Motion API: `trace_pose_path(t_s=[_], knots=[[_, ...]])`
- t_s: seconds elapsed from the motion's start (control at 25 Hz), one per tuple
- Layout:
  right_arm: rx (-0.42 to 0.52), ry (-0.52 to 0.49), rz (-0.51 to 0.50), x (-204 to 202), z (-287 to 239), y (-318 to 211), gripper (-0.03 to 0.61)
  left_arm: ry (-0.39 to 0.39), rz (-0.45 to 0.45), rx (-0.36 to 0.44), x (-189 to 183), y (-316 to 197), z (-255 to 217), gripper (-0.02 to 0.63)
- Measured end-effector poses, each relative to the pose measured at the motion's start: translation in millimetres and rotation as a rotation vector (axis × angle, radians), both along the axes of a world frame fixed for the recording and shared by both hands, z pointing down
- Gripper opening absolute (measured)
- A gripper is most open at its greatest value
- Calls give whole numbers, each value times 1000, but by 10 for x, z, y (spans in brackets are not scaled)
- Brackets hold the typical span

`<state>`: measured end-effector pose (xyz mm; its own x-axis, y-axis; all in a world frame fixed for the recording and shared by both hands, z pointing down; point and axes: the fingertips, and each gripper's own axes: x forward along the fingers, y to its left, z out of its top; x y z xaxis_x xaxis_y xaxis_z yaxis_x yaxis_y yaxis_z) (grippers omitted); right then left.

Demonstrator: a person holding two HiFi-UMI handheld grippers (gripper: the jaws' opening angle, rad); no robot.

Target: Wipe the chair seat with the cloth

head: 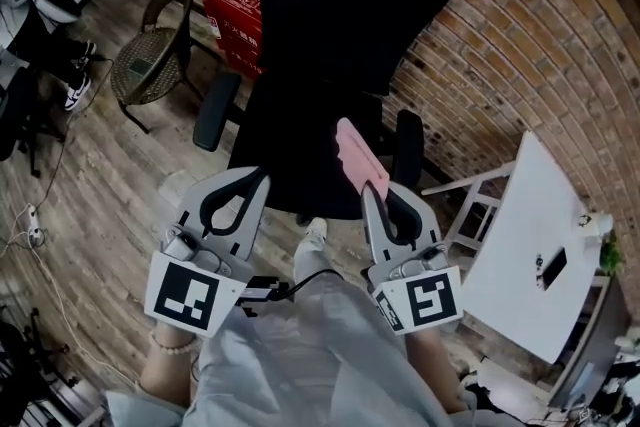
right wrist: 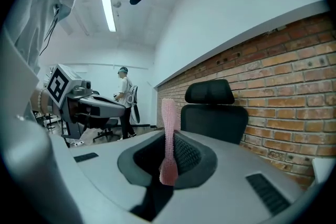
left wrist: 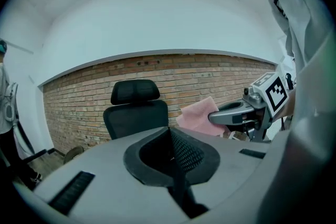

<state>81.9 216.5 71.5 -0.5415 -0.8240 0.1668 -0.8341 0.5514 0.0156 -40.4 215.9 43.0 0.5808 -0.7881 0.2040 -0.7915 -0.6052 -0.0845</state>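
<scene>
Over the near edge of the chair seat (head: 296, 143) you hold both tools out ahead of your body, side by side and pointing at the chair; the wipe itself looks not yet begun, so this reads as the approach.

The right gripper (head: 368, 189) is clamped on the lower end of the pink cloth (head: 357, 153); the cloth stands up stiffly from the jaws. From above it shows against the right side of the seat, near the right armrest (head: 408, 137). I cannot tell that it touches the seat. The right gripper view shows it edge-on, a thin upright strip.

The left gripper (head: 256, 179) has its jaws pressed together with nothing between them; it hangs at the seat's front left, doing no work.

Both gripper views look roughly level at the backrest (left wrist: 135, 117); so your wrists are close to horizontal.

Your next move calls for tipping the right gripper downward and lowering it; the cloth must fold flat onto the seat rather than meet it by one edge; then sweep across.
</scene>
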Motion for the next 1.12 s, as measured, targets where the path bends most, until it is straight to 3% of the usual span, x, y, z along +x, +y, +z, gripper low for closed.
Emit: trace_pose_path(t_s=[0.52,0.68,1.0,1.12], knots=[[-13,24,-119,304,20,-1272,55,-15,-93,-10,393,-1221,24,18],[29,11,-118,328,-31,-1482,55,-17,-102,-2,460,-1405,11,18],[-14,6,-133,374,141,-1665,55,-45,-109,0,541,-1640,107,18],[-53,26,-141,349,252,-1722,55,-94,-79,11,522,-1715,157,18]])
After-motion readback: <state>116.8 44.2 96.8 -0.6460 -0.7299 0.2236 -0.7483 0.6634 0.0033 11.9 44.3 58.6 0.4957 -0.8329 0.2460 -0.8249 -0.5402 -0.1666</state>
